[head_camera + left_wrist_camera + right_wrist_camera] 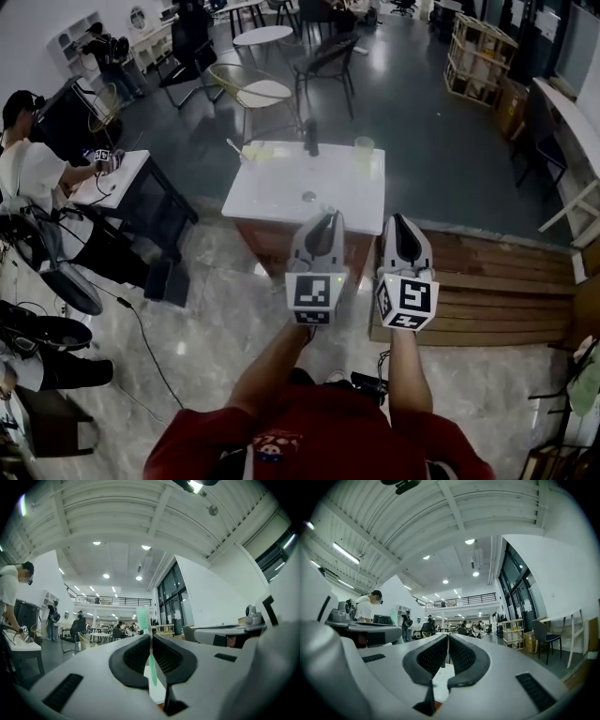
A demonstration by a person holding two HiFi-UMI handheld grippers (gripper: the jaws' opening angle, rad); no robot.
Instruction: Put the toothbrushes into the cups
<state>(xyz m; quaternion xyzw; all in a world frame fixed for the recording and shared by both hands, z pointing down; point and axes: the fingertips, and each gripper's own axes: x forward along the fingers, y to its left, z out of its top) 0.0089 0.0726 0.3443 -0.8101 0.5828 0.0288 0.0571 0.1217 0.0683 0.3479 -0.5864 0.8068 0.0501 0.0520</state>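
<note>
Editor: Toothbrush, where is it seen?

Photographer: A green toothbrush (152, 667) is clamped upright between the closed jaws of the left gripper (327, 217). Its bristle head is seen above the pads and its handle end below them.

Editor: And the right gripper?

Photographer: The right gripper (399, 221) is held just beside the left one. Its jaws are drawn together to a thin slit, and nothing is gripped between them.

Editor: How are the cups placed?

Photographer: A white table (281, 202) is seen ahead of both grippers. Along its far edge a pale yellow cup (256, 151), a dark upright object (310, 141) and a pale green cup (364, 151) are lined up, each apart from the next. The toothbrush is held at the table's near edge, well apart from all three.
</note>
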